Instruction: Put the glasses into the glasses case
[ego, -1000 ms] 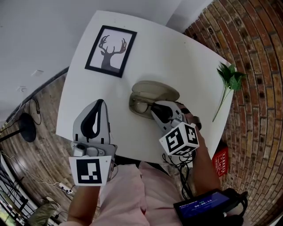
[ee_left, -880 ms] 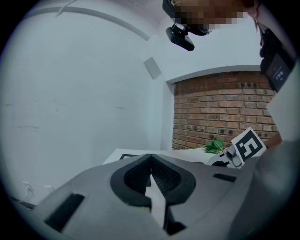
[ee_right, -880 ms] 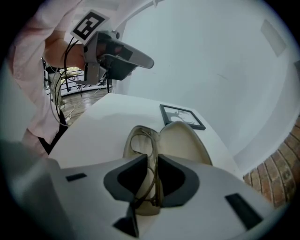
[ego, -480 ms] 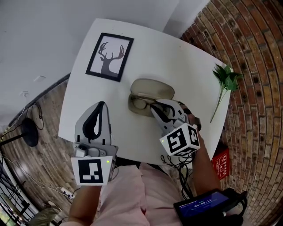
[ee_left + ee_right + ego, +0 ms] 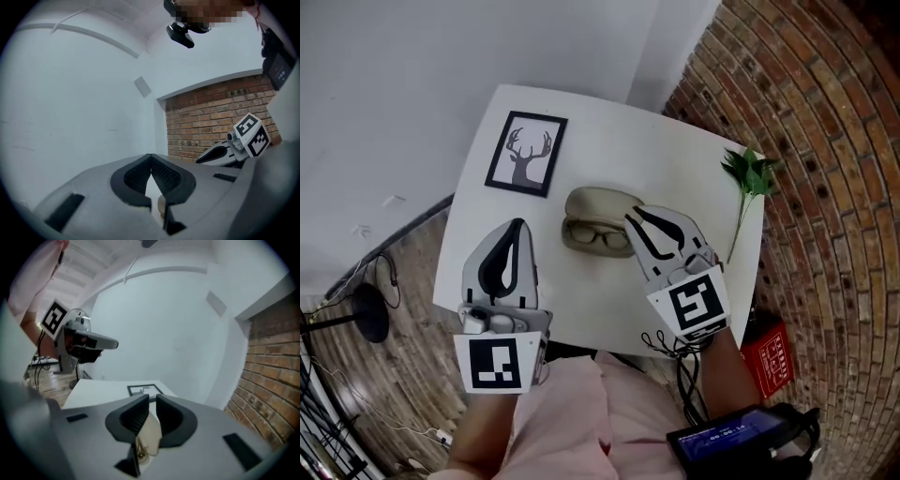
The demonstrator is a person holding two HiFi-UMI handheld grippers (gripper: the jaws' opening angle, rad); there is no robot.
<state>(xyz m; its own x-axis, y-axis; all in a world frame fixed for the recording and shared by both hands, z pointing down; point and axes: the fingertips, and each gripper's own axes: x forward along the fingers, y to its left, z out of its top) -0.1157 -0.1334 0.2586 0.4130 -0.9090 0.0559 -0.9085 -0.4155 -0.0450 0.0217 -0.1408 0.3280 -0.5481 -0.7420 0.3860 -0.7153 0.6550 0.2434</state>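
Both empty: left gripper (image 5: pixel 518 224) fingers together, right gripper (image 5: pixel 632 215) fingers closing, apart; glasses (image 5: pixel 602 236) crosswise in case (image 5: pixel 600 200).

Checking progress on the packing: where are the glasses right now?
In the head view, the glasses lie inside the open case in the middle of the table, right of the deer picture.

We counted one white table (image 5: pixel 591 117), one framed deer picture (image 5: pixel 526 153) at upper left, one glasses case (image 5: pixel 598 201) and one pair of glasses (image 5: pixel 601 236) at centre, and one leafy sprig (image 5: pixel 748 177) at upper right. We also counted two grippers: the left gripper (image 5: pixel 517 227) and the right gripper (image 5: pixel 638 218).
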